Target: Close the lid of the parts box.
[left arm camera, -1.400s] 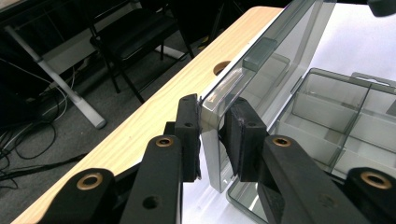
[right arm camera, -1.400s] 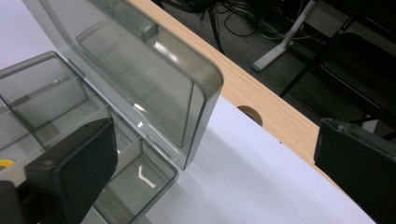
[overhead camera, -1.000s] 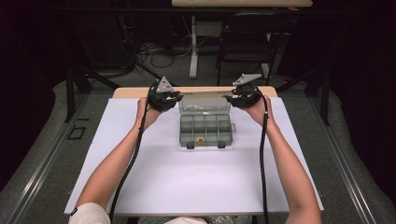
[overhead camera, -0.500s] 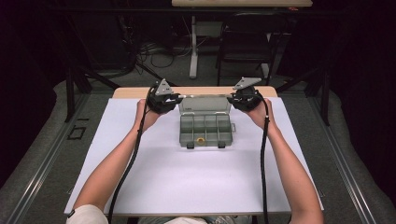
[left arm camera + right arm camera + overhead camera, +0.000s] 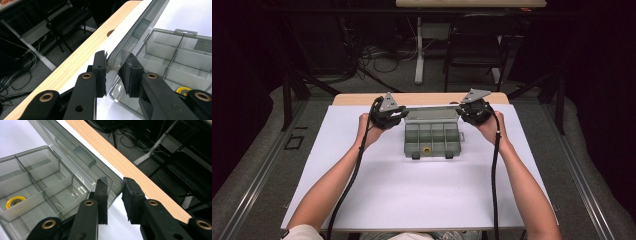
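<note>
A clear grey compartment box (image 5: 432, 142) sits open on the white sheet, with a yellow ring (image 5: 427, 149) in a front cell. Its lid (image 5: 430, 114) stands tilted up at the back. My left gripper (image 5: 402, 115) is shut on the lid's left corner (image 5: 113, 56), with pads on both faces. My right gripper (image 5: 460, 113) holds the right corner (image 5: 116, 183); its jaws have just been closing, with the lid between them. The ring (image 5: 183, 90) shows in the left gripper view, and the ring (image 5: 14, 201) also shows in the right gripper view.
The white sheet (image 5: 412, 200) covers most of the table, and a wooden strip (image 5: 352, 99) shows along the far edge just behind the lid. Beyond it are a dark chair (image 5: 472, 45), table legs and floor cables.
My right gripper has shifted slightly in toward the lid's right corner. The left hand and the box stay where they were.
</note>
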The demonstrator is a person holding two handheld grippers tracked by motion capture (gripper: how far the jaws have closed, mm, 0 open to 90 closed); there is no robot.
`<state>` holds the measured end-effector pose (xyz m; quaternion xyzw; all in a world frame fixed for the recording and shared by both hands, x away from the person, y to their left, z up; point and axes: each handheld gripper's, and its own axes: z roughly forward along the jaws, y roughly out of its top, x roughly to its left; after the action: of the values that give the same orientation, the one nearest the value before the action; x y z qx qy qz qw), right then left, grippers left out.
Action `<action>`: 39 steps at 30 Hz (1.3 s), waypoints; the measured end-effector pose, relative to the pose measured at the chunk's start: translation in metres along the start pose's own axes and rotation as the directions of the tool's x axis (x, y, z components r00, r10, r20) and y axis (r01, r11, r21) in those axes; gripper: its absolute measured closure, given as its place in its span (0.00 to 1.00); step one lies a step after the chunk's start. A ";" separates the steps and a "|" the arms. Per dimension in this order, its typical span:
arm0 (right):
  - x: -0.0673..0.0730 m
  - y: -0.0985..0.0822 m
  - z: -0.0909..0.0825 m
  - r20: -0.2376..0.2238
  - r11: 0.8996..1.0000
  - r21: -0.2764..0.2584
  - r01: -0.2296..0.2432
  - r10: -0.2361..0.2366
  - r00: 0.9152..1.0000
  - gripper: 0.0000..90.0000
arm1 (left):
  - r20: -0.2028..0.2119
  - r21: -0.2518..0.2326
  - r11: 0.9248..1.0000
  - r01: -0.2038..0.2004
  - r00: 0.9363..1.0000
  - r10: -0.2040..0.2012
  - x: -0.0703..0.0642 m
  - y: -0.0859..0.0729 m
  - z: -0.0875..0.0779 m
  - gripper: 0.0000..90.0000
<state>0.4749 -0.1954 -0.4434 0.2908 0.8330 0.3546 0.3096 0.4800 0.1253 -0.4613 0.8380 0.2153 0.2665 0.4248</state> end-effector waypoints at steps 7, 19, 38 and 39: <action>0.002 0.000 -0.001 0.007 1.000 0.001 0.008 -0.008 1.000 0.84 | 0.026 -0.028 1.000 0.006 1.000 -0.006 0.001 0.003 -0.005 0.55; 0.004 -0.001 -0.002 0.007 1.000 0.003 0.019 -0.019 1.000 0.84 | 0.011 -0.095 0.979 0.181 0.983 -0.181 0.010 0.029 -0.019 0.84; 0.012 -0.008 -0.005 -0.050 0.999 0.035 0.002 0.000 0.999 0.48 | 0.085 0.016 0.984 0.175 0.981 -0.175 -0.005 0.016 -0.007 0.97; 0.012 -0.009 -0.005 -0.055 0.999 0.041 -0.005 0.008 0.998 0.43 | 0.087 0.019 0.985 0.171 0.981 -0.172 -0.005 0.015 -0.007 0.97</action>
<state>0.4614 -0.1943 -0.4509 0.2897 0.8473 0.3465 0.2794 0.4732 0.1183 -0.4470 0.8297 0.2691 0.1904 0.4505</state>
